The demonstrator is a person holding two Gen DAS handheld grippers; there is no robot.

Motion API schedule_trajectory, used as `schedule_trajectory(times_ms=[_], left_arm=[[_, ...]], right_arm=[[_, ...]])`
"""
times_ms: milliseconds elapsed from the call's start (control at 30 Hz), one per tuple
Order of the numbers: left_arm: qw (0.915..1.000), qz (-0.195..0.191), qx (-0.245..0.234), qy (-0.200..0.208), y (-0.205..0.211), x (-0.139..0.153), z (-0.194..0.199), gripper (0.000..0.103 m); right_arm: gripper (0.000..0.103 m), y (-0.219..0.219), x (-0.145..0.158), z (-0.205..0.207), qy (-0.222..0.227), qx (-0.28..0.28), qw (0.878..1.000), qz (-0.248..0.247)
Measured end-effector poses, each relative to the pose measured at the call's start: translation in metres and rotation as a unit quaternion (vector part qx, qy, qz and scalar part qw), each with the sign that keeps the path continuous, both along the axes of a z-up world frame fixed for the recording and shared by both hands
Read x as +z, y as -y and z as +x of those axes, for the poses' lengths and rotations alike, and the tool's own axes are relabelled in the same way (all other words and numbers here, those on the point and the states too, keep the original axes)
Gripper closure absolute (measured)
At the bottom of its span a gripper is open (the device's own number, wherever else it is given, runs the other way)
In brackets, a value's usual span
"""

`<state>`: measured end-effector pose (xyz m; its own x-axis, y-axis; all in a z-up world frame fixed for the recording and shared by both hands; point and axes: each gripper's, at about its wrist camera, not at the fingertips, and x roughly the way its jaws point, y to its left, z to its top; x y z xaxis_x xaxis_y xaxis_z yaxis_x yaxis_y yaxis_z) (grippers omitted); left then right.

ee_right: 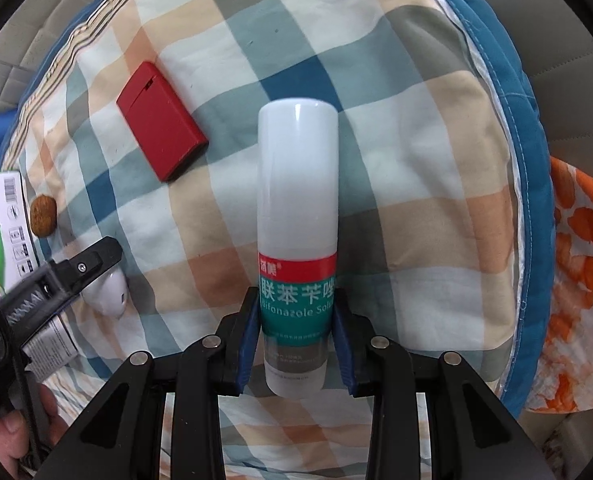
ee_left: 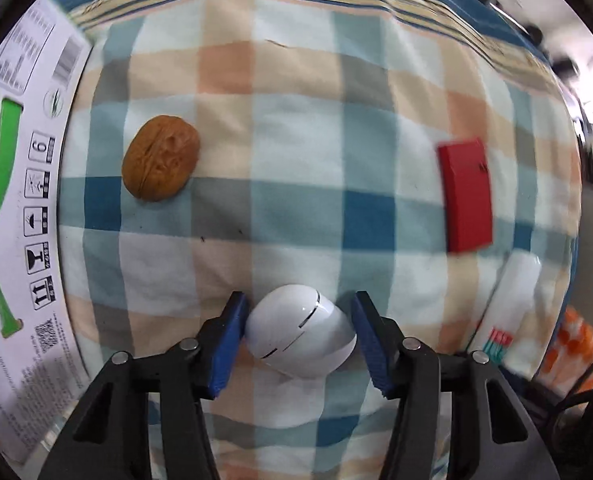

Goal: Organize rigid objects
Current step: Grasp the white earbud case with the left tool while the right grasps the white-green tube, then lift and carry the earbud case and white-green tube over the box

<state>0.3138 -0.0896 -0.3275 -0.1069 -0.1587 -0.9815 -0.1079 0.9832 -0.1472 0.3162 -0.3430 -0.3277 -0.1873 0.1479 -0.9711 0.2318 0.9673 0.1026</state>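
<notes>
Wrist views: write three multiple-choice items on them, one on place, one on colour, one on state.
1. What sits inside the left tool?
A. a spoon
B. the white case
C. a cup

2. The flat box on the cloth is:
A. red
B. yellow
C. black

3. The right tool is:
A. open and empty
B. shut on the bottle
C. shut on a walnut

Answers:
1. B, the case lies between the tool's two blue sides.
2. A, the box is plainly red in both views.
3. B, both sides press the bottle's label.
</notes>
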Motion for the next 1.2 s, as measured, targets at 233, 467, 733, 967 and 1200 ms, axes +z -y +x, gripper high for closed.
schedule_trajectory(times_ms=[233,467,733,967,1200], left_arm=[[0.9987,-0.033,-0.031,-0.023,0.000,-0.008,-0.034,0.042],[0.9974,-0.003,-0.072,-0.007,0.024,-0.018,-0.043,0.042],[0.9944,0.030,-0.097,0.030,0.047,-0.019,-0.053,0.048],[0.9953,0.019,-0.088,0.037,0.065,0.003,-0.061,0.048],[0.9946,0.005,-0.085,0.059,0.063,0.031,-0.075,0.048]], right_arm=[[0.067,-0.016,-0.003,-0.014,-0.009,0.027,1.000,-0.002],[0.067,-0.017,-0.008,-0.015,-0.015,0.028,0.999,0.007],[0.068,-0.022,-0.028,-0.002,-0.022,0.046,0.999,-0.011],[0.069,-0.039,-0.031,0.002,-0.027,0.058,0.998,-0.027],[0.069,-0.040,-0.018,-0.019,-0.002,0.046,0.999,0.008]])
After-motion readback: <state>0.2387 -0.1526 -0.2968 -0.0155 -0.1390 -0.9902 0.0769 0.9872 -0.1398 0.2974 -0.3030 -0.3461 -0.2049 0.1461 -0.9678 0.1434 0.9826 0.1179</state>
